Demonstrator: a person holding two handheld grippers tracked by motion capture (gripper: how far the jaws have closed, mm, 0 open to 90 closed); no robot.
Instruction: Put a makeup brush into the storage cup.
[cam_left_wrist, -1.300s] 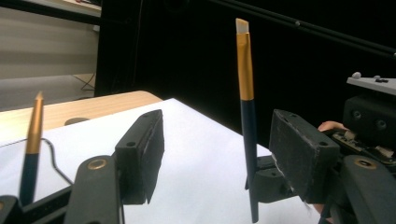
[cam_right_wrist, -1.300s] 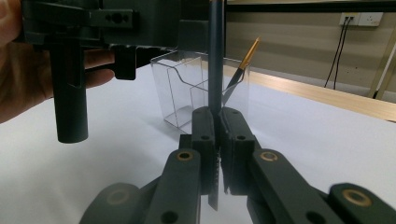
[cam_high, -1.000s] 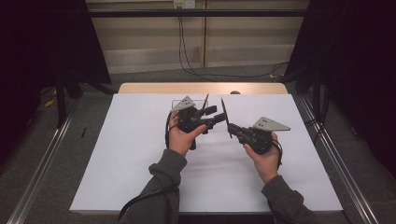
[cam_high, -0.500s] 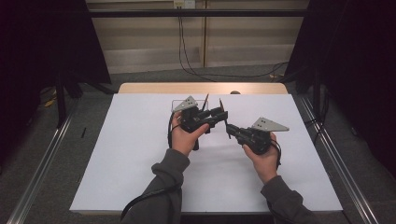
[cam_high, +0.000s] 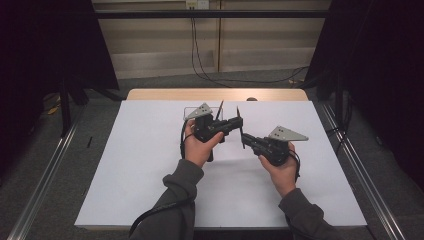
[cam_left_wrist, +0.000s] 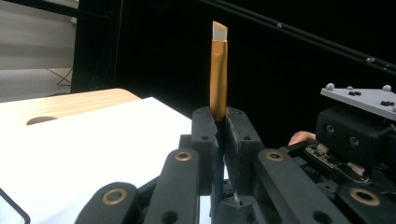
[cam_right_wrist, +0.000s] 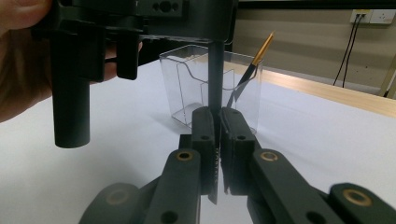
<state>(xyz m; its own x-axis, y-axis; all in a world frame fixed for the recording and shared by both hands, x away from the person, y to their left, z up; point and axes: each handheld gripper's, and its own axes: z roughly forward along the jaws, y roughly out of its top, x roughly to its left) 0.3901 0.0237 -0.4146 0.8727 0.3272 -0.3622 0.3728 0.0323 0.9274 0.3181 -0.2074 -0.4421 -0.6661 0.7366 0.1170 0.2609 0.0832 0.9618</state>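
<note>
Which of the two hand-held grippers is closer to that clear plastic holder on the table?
Left. The left gripper, clamping a brush, sits right beside the clear holder. The right gripper, also shut on a brush, is farther toward the person.

Brush (cam_left_wrist: 218, 70) lower shaft hidden between left tool (cam_left_wrist: 221, 122) jaws. Right tool (cam_right_wrist: 215, 122) jaws hide what they clamp; too thin to identify. Clear holder (cam_right_wrist: 196, 84) partly blocked by dark shaft. Tabletop (cam_high: 140, 165) near edge hidden behind sleeves.

light: bright on white table | surroundings: dark | focus: sharp
</note>
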